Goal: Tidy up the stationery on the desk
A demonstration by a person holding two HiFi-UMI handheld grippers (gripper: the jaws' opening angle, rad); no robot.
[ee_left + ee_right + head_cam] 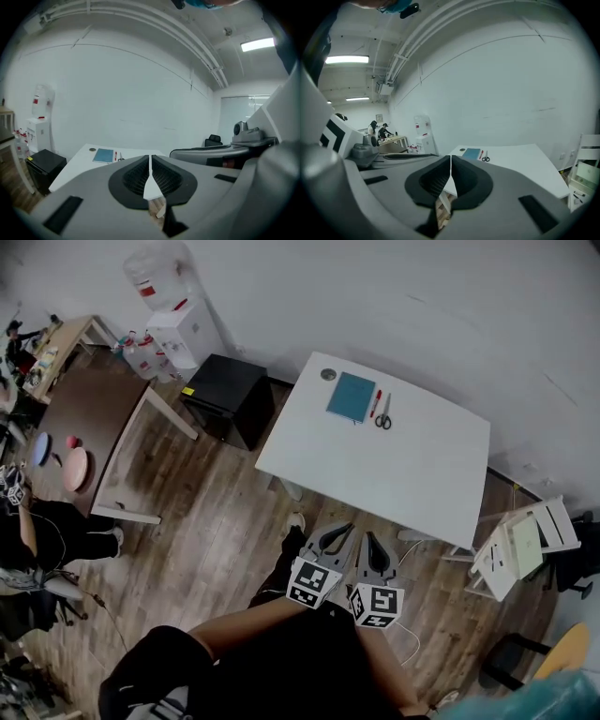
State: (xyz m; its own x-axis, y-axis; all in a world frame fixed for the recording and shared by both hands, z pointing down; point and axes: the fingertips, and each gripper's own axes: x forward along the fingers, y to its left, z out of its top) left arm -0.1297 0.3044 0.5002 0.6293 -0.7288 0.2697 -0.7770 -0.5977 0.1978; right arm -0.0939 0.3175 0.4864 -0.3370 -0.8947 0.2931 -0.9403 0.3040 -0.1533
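Left gripper (339,532) and right gripper (372,540) both pinched closed, empty, at lower centre, well short of table (422,474). Notebook (351,397), red pen (376,403) and scissors (383,417) at upper centre. We risk knocking pen while grabbing scissors just beside it.

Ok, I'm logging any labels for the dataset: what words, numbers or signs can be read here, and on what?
No text is legible.
Red label on the clear water bottle: too blurred.
Yellow sticker on the black cabinet: too small.
Cubes on the left gripper and right gripper: black-and-white square patterns, no words.
Teal rectangular notebook: cover shows no print.
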